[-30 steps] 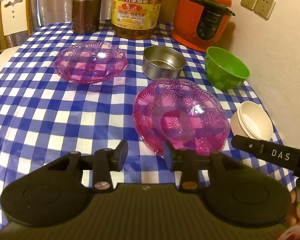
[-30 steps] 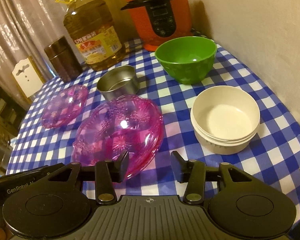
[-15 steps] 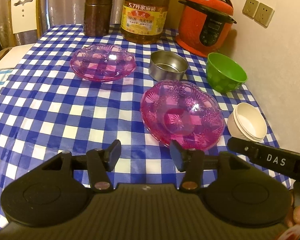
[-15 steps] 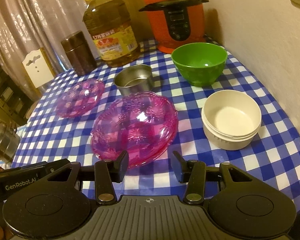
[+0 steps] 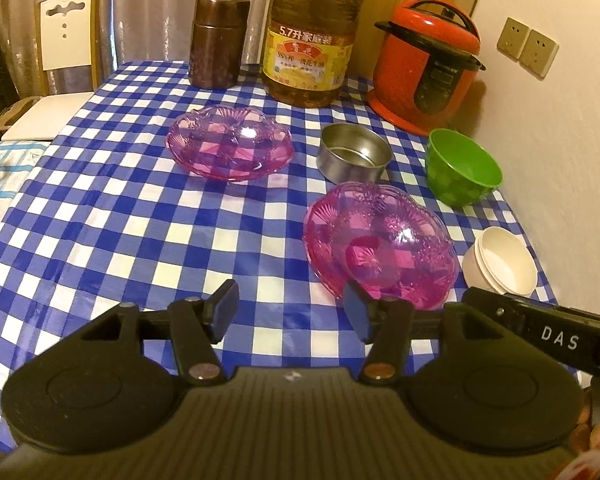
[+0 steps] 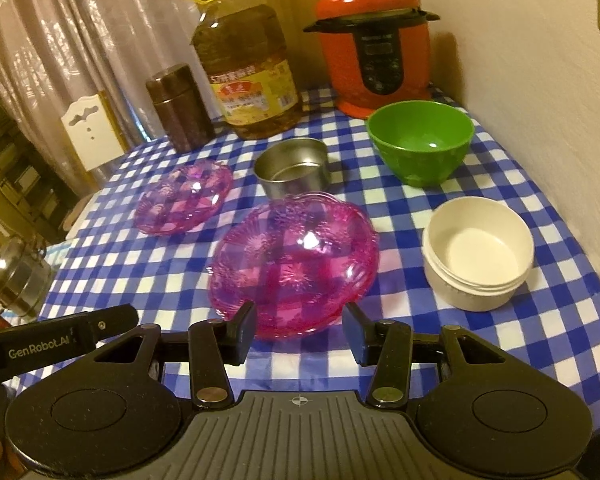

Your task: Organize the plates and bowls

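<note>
Left wrist view: above near table edge, angled down and forward past its own parted fingers. Right wrist view: same height, further right, nearer the wall. Both share the near pink glass plate [image 5: 380,240] [image 6: 294,262] and red pressure cooker [image 5: 426,68] [image 6: 374,44].

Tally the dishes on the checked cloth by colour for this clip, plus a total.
Pink glass plates: 2, the near plate and the far plate
Green bowl: 1
White bowl: 1, possibly a nested stack, going by its layered rim
Steel bowl: 1
Total: 5
</note>
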Motion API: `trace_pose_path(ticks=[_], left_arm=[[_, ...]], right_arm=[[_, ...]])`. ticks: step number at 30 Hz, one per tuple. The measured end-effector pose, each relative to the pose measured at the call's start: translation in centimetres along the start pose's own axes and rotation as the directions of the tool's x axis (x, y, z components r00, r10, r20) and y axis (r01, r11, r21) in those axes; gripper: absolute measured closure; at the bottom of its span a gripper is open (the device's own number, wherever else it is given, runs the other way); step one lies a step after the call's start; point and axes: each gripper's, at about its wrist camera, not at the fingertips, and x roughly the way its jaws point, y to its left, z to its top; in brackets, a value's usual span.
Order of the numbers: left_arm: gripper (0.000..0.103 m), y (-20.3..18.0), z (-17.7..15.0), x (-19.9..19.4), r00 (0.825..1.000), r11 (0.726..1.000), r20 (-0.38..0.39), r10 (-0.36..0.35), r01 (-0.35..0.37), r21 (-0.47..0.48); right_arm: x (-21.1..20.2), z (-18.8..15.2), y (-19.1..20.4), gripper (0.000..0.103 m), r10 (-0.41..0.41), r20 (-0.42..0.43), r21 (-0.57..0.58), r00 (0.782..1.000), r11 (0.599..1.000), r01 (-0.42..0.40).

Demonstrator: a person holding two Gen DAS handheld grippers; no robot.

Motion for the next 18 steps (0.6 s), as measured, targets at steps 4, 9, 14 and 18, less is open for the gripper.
trace_pose_path(ticks=[4, 9, 14, 18], left_arm=[[0.047, 0.4, 0.5, 0.2, 1.0, 1.0, 0.006, 0.006, -0.006, -0.008], [0.043, 1.3, 1.3, 0.9, 1.0, 1.0, 0.015, 0.019, -0.019, -0.019], [0.037, 2.7, 2.6, 2.2, 0.999, 0.999, 0.025, 0.037, -0.036, -0.039], [0.035, 4.3, 3.9, 3.6, 0.998, 0.996, 0.035, 0.057, -0.055, -0.065]], right_arm=[[0.2, 0.5, 0.5, 0.04, 0.011, 0.009, -0.012, 1.0, 1.0, -0.01], [1.1, 1.6, 1.1, 0.033, 0.018, 0.016, -0.023, 1.0, 1.0, -0.018], [2.7, 3.3, 1.8, 0.032, 0.038, 0.02, -0.03, 0.999, 0.999, -0.038], [4.5, 4.9, 2.7, 0.032, 0.057, 0.025, -0.041, 0.998, 0.998, -0.056]])
